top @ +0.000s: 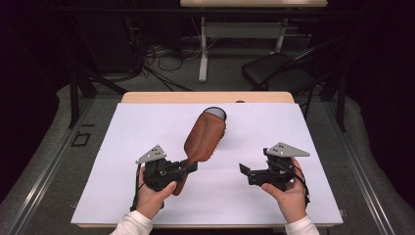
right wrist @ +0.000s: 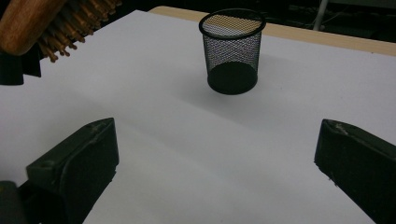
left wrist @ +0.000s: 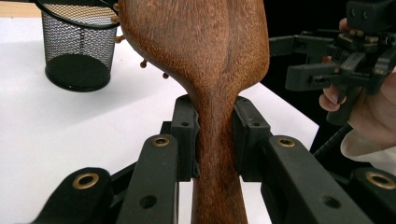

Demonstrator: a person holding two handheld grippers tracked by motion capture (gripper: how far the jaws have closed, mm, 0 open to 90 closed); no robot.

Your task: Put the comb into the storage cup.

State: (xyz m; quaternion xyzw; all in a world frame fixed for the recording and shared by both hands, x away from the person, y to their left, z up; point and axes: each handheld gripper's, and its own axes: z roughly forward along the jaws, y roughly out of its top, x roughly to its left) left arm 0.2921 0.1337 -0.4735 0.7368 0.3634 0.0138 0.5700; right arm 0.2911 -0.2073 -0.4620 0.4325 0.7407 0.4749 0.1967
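Left gripper (top: 188, 167) clamped on handle of wooden hairbrush (top: 204, 138), brush head raised toward desk's far edge, over mesh cup (right wrist: 232, 51). Right gripper (top: 243, 171) jaws spread wide, nothing between them, near desk's right front corner. Judgement: brush picked up, handed to left; drop into cup remains.

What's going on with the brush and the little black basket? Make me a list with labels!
brush: wooden hairbrush, lifted off the table, bristles facing down and sideways
who holds it: left gripper, jaws clamped on the handle
basket: black mesh cup, upright, nothing visible inside
brush and basket: brush head close to the cup's rim, not inside
right gripper: jaws wide open, nothing between them
table: white sheet on top
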